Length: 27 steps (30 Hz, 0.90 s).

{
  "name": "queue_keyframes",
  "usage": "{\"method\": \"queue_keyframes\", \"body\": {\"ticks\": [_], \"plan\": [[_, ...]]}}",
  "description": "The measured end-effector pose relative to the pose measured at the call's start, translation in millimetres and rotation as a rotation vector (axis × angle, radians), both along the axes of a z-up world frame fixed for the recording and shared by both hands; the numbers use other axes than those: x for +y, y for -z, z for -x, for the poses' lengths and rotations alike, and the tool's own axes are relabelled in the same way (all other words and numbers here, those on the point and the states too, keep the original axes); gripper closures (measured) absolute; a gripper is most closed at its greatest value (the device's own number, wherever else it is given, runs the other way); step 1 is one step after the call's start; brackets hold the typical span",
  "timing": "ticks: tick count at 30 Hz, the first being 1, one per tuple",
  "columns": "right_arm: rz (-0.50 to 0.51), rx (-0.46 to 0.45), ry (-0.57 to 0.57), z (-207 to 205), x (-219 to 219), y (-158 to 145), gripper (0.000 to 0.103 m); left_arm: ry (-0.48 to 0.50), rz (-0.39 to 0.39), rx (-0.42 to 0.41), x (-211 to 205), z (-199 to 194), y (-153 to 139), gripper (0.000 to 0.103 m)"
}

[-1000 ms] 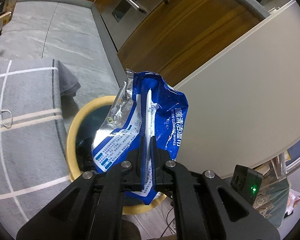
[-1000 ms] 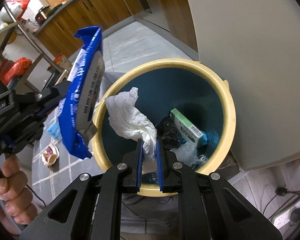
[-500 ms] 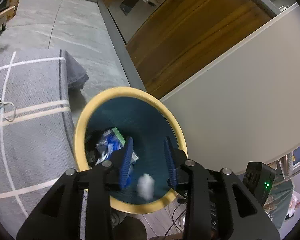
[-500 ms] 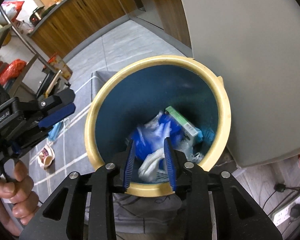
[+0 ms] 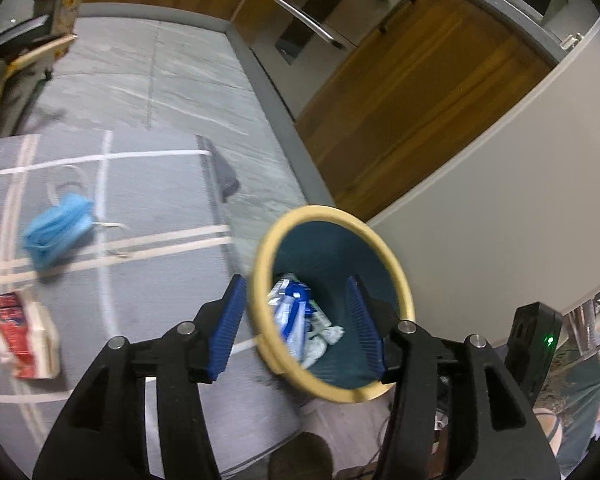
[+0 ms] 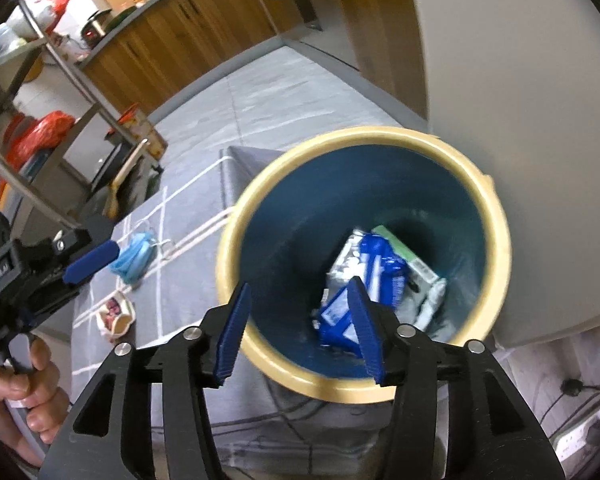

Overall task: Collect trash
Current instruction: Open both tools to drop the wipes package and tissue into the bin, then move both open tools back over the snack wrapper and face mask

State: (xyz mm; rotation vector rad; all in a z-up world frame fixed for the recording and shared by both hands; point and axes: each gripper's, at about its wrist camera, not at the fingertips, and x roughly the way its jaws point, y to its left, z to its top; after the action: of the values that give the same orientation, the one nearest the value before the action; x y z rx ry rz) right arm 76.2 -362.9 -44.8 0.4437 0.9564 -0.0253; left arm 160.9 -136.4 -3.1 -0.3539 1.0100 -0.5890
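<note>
A round bin with a cream rim (image 5: 396,268) (image 6: 496,216) and dark blue inside stands on the floor. In it lie a blue wipes packet (image 5: 290,312) (image 6: 374,268), a white tissue (image 5: 326,338) and a green-and-white box (image 6: 410,258). My left gripper (image 5: 300,324) is open and empty above the bin's left rim. My right gripper (image 6: 300,328) is open and empty over the bin's near rim. A crumpled blue face mask (image 5: 58,230) (image 6: 134,256) and a red-and-white wrapper (image 5: 22,330) (image 6: 114,314) lie on the grey rug.
A white panel (image 5: 500,184) stands right of the bin, wooden cabinets (image 5: 400,92) behind it. A metal rack with bags (image 6: 32,92) stands at the left. A wall socket and cables (image 6: 572,420) are by the bin's base.
Both grippers opened wide; the blue packet and the tissue dropped into the bin. My left gripper has swung left, so the mask and wrapper on the rug show.
</note>
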Motion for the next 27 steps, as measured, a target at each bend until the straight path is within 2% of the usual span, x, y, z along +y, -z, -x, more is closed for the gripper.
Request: {"method": "queue_keyframes", "body": {"ticks": [8,11,19,27], "plan": [[0.005,-0.008,-0.072,-11,34,-3,0.043,-0.084,-0.085,-0.02,60,13,-5,0.039],[-0.001,-0.009,-0.101,-16,49,-3,0.043,-0.125,-0.137,-0.018,83,18,-3,0.038],[-0.009,-0.002,-0.176,-26,87,1,0.042,-0.219,-0.234,0.028,138,30,17,0.037],[-0.01,0.011,-0.228,-34,112,7,0.041,-0.25,-0.329,0.101,159,25,48,0.033]]}}
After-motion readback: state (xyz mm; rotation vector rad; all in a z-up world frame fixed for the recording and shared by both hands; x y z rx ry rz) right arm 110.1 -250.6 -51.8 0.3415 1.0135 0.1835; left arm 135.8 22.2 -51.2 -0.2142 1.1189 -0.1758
